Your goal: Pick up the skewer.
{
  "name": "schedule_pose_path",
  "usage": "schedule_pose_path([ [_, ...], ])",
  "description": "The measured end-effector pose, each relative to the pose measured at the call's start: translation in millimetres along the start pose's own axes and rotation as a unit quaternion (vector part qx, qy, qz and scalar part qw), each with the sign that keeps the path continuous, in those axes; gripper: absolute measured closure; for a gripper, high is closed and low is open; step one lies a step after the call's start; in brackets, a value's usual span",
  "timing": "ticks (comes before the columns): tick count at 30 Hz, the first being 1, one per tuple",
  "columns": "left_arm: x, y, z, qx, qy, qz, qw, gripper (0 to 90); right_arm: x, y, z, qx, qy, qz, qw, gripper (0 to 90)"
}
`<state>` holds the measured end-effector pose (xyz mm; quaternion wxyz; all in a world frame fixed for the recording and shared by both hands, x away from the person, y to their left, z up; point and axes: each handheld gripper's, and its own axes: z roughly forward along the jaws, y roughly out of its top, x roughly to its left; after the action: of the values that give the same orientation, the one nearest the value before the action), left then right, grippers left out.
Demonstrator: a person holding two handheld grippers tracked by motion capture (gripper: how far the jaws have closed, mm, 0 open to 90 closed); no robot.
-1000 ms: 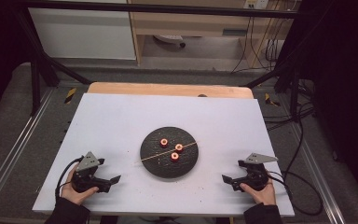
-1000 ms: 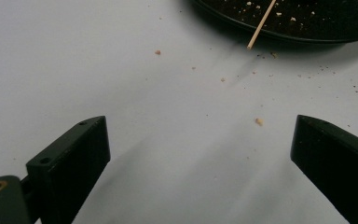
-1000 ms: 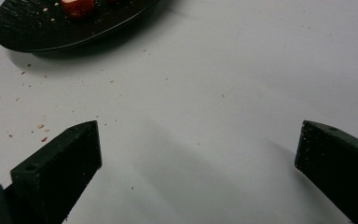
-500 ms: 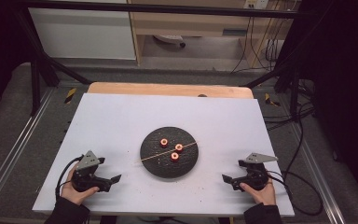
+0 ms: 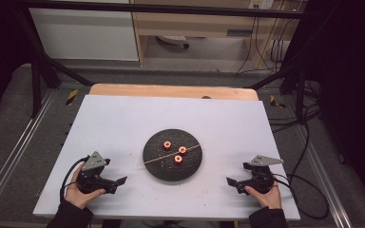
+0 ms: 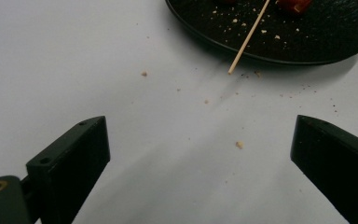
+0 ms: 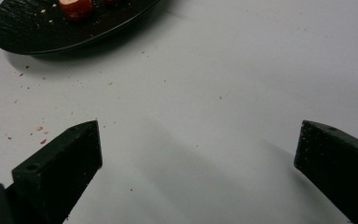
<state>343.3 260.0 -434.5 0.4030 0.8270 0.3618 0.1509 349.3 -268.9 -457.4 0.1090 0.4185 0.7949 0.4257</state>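
Left gripper (image 5: 116, 183) has its fingers (image 6: 70, 158) wide apart over bare desk (image 5: 123, 123) at seven o'clock, and the right gripper (image 5: 231, 183), fingers (image 7: 60, 165) equally spread, rests at five. Between them sits a black plate (image 5: 158, 166) at centre, carrying three red pieces (image 5: 178, 159) and a wooden skewer (image 5: 159, 158) poking past its rim toward eight.

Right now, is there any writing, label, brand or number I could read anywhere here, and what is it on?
None can be read. The plate, the skewer and the white table bear no text. The left gripper and right gripper show no legible marks. The yellow-and-black strips on the floor are only stripes.
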Motion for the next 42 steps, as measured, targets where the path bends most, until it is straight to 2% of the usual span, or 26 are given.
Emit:
schedule_pose_path([
  [12,-14.5,32.6,7.4,0.016,-0.004,0.029,0.9995,6.2,0.3,-0.1,0.7,0.003,0.002,-0.002,1.0,1.7],
  [21,-25.7,57.7,27.2,0.033,-0.016,0.048,0.9982,8.8,0.7,-0.1,1.5,0.005,0.004,-0.001,1.0,2.5],
  [26,-31.3,67.3,42.2,0.053,-0.012,0.062,0.9966,11.7,0.5,0.1,2.2,0.008,0.006,-0.005,0.9999,2.8],
  [29,-33.1,72.4,48.7,0.056,-0.012,0.065,0.9962,13.2,0.6,0.3,2.0,0.008,0.007,-0.005,0.9999,2.9],
  [33,-35.3,78.7,56.7,0.064,-0.014,0.073,0.9952,20.2,0.5,0.2,2.2,0.008,0.007,-0.006,0.9999,3.1],
  [42,-37.4,91.8,74.2,0.091,-0.03,0.085,0.9918,27.8,0.7,0.1,2.5,0.01,0.009,-0.006,0.9999,3.2],
])
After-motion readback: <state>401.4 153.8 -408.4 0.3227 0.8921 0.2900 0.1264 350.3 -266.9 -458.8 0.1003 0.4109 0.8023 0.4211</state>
